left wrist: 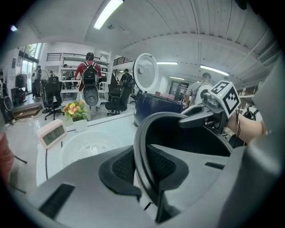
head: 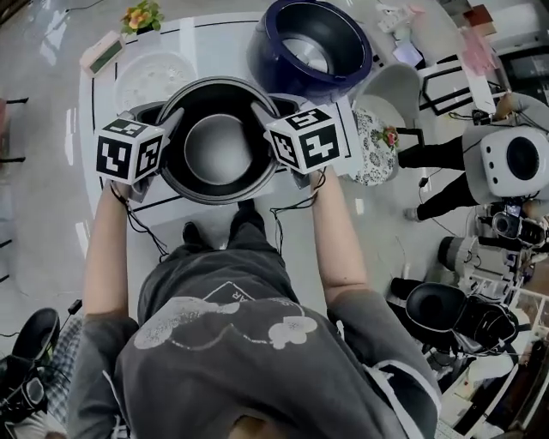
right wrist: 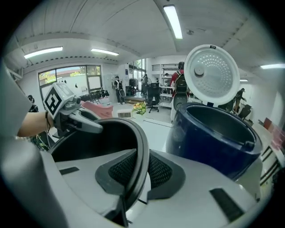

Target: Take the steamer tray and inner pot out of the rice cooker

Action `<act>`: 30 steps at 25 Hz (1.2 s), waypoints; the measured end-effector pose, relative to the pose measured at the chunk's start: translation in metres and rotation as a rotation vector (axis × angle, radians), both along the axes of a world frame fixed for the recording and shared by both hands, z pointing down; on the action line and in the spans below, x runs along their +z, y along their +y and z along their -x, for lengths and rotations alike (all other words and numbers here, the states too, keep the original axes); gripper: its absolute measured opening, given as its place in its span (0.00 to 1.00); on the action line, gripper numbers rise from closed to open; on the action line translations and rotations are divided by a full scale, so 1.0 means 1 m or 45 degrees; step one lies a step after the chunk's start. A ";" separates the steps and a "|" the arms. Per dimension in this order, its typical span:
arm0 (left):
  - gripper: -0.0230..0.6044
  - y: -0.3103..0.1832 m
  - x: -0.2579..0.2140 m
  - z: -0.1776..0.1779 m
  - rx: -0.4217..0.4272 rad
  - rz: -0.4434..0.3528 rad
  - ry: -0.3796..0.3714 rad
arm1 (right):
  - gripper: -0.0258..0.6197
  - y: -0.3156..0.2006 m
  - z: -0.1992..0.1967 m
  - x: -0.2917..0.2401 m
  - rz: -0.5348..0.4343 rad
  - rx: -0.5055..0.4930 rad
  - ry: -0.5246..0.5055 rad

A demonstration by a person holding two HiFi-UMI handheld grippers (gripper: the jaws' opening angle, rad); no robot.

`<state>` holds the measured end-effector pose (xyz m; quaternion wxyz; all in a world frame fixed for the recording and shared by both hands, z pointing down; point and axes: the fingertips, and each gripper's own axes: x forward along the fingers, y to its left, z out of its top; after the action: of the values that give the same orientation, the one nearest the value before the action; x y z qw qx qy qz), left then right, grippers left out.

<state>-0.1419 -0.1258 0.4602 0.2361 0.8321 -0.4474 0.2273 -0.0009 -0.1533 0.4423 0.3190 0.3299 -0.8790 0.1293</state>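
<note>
1. The left gripper (left wrist: 140,171) is nearly closed. Its two mesh-textured pads pinch the dark rim of the inner pot (head: 219,146), one pad inside the rim and one outside.
2. The right gripper (right wrist: 138,171) clamps the opposite side of the same rim in the same way, so the pot hangs between the two grippers.
3. The inner pot is round and dark, with a paler grey bottom and nothing inside it. It is out of the rice cooker and sits over the near part of the white bench (head: 197,51), in front of the person's body. Whether its base touches the bench cannot be told.
4. The rice cooker (right wrist: 209,138) stands just behind the pot and to its right. Its body is dark blue, its cavity is empty, and its white lid (right wrist: 211,73) stands open and upright.
5. The steamer tray (head: 154,75) is white, perforated and empty. It lies on the bench to the left of the cooker, behind the pot.
6. Beyond the tray are a small pinkish clock (head: 103,53) and a pot of orange and yellow flowers (head: 141,17).
7. A white chair with a floral cushion (head: 377,141) stands close to the bench's right edge.
8. Each gripper's cube carries black-and-white square markers. The clock's display is too small to read.
</note>
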 end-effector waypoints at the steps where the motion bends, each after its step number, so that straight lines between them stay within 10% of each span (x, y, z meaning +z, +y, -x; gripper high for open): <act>1: 0.15 0.001 0.006 -0.001 0.006 0.012 -0.004 | 0.17 0.002 -0.001 0.006 0.012 0.005 0.003; 22: 0.17 -0.009 0.040 -0.012 0.054 0.016 -0.121 | 0.23 -0.001 -0.017 0.059 -0.014 0.072 0.116; 30: 0.60 -0.001 0.013 -0.009 0.073 -0.127 -0.057 | 0.43 0.011 -0.033 0.025 -0.088 0.247 -0.036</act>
<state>-0.1324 -0.1264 0.4735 0.1775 0.8500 -0.4394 0.2300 0.0318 -0.1423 0.4673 0.2811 0.4224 -0.8513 0.1337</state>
